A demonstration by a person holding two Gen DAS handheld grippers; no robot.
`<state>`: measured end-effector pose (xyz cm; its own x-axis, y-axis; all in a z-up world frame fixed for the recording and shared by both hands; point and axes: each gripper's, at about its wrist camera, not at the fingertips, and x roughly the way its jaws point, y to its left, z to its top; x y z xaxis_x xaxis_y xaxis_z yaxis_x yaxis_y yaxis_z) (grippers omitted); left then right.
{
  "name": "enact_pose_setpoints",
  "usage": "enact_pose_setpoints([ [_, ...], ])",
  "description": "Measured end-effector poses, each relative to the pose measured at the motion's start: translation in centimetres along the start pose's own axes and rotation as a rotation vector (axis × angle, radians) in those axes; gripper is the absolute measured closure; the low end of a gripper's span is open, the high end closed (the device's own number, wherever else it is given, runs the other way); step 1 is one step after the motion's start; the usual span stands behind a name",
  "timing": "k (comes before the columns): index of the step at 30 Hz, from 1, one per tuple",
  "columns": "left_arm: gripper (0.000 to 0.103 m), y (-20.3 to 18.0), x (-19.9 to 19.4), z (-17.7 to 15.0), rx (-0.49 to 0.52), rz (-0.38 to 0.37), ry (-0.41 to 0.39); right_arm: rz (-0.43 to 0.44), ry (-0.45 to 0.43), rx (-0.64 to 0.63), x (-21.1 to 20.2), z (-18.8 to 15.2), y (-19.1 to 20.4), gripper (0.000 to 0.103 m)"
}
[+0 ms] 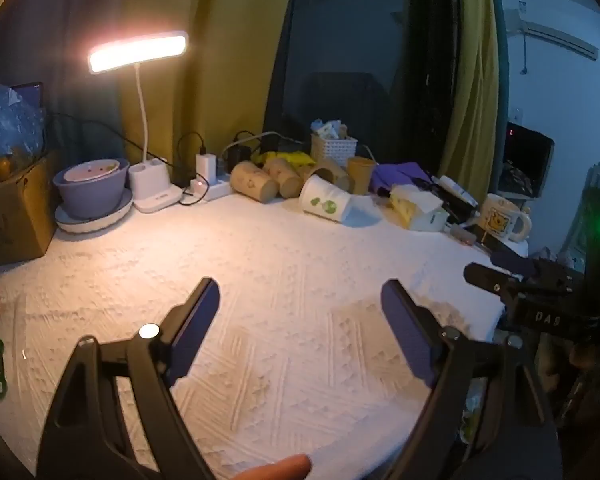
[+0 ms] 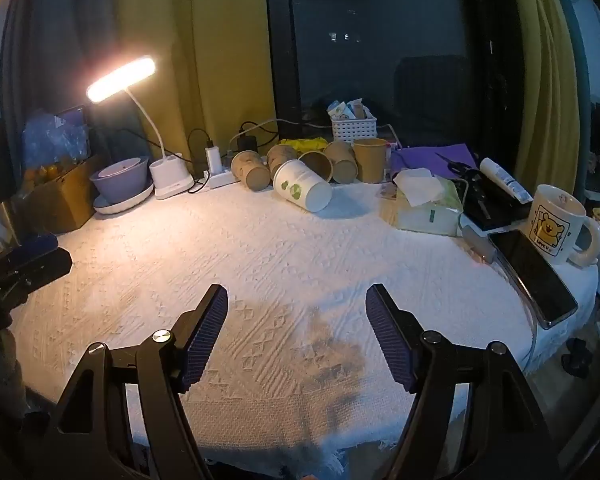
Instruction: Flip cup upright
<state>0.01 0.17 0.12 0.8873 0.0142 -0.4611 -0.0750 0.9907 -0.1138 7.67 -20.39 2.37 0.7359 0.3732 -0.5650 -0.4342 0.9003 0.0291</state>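
Observation:
A white paper cup with green marks [image 1: 325,199] lies on its side at the far edge of the white tablecloth; it also shows in the right wrist view [image 2: 302,191]. My left gripper [image 1: 300,296] is open and empty, low over the near part of the cloth, far from the cup. My right gripper [image 2: 296,300] is open and empty, also near the front edge. The right gripper shows at the right edge of the left wrist view [image 1: 496,272]. The left gripper shows at the left edge of the right wrist view [image 2: 32,258].
Several brown paper cups [image 2: 256,172] lie behind the white cup, one [image 2: 370,160] upright. A lit desk lamp [image 2: 120,80], purple bowl [image 2: 120,180], power strip [image 2: 220,178], tissue pack [image 2: 426,206], phone [image 2: 534,276] and bear mug [image 2: 556,222] ring the cloth.

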Motion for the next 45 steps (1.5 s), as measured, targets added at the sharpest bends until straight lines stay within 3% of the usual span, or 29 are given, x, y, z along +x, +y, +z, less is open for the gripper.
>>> enact_pose_setpoints([
  [8, 0.019, -1.0, 0.1, -0.4, 0.003, 0.006, 0.005, 0.016, 0.033, 0.011, 0.5, 0.3, 0.6, 0.028],
  [16, 0.019, 0.2, 0.0, -0.3, -0.033, -0.012, -0.004, 0.007, 0.038, -0.018, 0.5, 0.6, 1.5, 0.028],
  [45, 0.019, -0.1, -0.6, 0.0, -0.016, -0.026, -0.011, 0.006, 0.036, -0.019, 0.2, 0.8, 1.2, 0.028],
])
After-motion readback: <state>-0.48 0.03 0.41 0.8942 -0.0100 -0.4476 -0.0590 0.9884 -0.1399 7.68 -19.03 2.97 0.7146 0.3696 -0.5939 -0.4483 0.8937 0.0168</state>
